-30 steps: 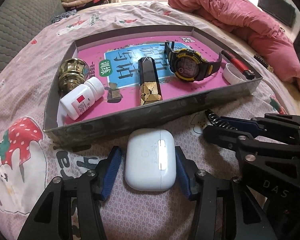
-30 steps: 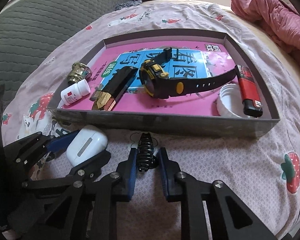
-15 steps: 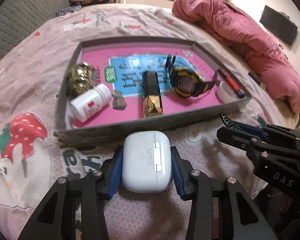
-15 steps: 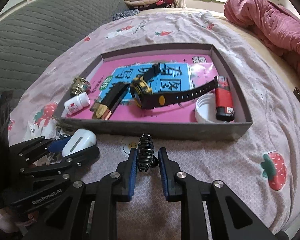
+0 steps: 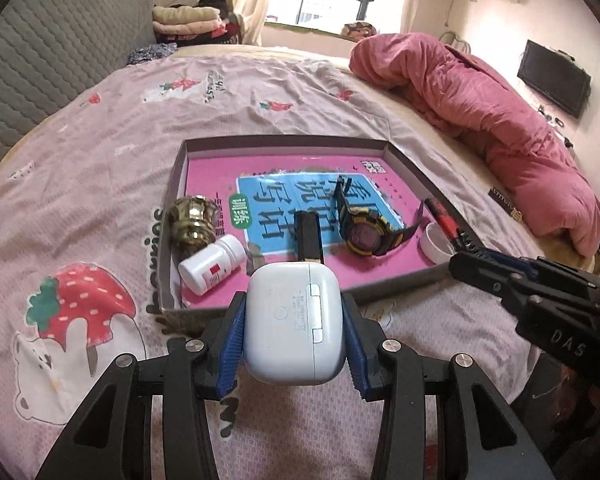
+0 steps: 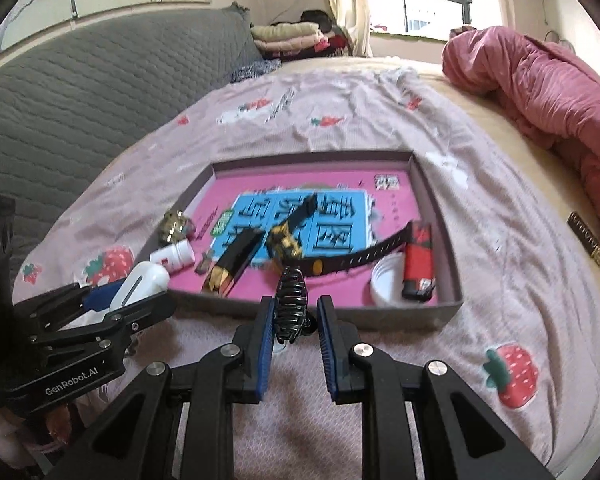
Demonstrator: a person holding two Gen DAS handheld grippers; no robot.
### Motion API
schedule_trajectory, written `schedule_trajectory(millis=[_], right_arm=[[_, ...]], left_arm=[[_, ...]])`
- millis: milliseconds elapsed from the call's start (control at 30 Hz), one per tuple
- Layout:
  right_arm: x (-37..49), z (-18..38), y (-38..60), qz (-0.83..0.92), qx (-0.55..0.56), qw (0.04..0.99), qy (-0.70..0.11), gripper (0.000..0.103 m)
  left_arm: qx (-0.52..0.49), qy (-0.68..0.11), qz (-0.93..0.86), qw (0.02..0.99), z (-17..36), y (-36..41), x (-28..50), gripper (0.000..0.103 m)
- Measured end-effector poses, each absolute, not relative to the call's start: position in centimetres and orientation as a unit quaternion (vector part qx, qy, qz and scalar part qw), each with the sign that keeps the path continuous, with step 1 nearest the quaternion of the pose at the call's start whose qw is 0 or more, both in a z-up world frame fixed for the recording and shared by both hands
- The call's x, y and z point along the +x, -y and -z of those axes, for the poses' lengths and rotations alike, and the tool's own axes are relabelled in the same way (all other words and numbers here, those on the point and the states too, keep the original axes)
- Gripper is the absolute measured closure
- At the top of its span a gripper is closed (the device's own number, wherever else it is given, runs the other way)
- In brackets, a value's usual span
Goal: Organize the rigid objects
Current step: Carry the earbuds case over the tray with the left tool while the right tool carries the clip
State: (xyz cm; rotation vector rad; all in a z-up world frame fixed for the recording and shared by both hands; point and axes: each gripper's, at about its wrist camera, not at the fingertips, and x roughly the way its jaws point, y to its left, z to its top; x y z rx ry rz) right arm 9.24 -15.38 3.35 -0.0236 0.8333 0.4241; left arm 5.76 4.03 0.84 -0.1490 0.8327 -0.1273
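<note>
My left gripper (image 5: 293,326) is shut on a white earbuds case (image 5: 294,320) and holds it raised above the bedspread, just in front of the grey tray's near wall (image 5: 400,282). My right gripper (image 6: 293,322) is shut on a black hair claw clip (image 6: 291,304), also lifted, in front of the tray wall (image 6: 380,316). The tray holds a pill bottle (image 5: 212,264), a brass knob (image 5: 192,220), a black-and-gold bar (image 5: 309,236), a yellow-black watch (image 5: 362,228), a red lighter (image 6: 419,266) and a white lid (image 6: 386,282).
The tray lies on a pink strawberry-print bedspread (image 5: 80,184). A rolled red quilt (image 5: 480,92) lies at the far right. A grey quilted headboard (image 6: 100,80) stands on the left, with folded clothes (image 6: 292,36) behind.
Both grippers have lifted off the bedspread, carrying the earbuds case and the hair clip upward; the left jaws closed onto the case. The tray now looks farther and lower.
</note>
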Motion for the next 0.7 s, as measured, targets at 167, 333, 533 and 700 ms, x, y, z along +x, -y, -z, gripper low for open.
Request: schedule_trajectory(millis=[167,333,533,700], right_arm=[[9.6,-4.0,15.9,-0.203,-0.006,0.899,-0.388,0.082],[10.2,-4.3,16.2,-0.198,-0.001,0.902,-0.382,0.082],[10.9,-4.6,16.9,-0.190,0.001,0.908,-0.373,0.082],[11.4,-4.3,17.1,-0.186,0.003,0.908,-0.375,0.082]], left_arm=[[-0.061,-0.394,0.059,0.915,-1.1,-3.8,6.0,0.057],[-0.064,-0.391,0.053,0.917,-1.3,-4.0,6.7,0.057],[-0.068,-0.389,0.048,0.918,-1.3,-4.2,7.6,0.057],[-0.070,-0.393,0.044,0.916,-0.9,-4.2,8.5,0.057]])
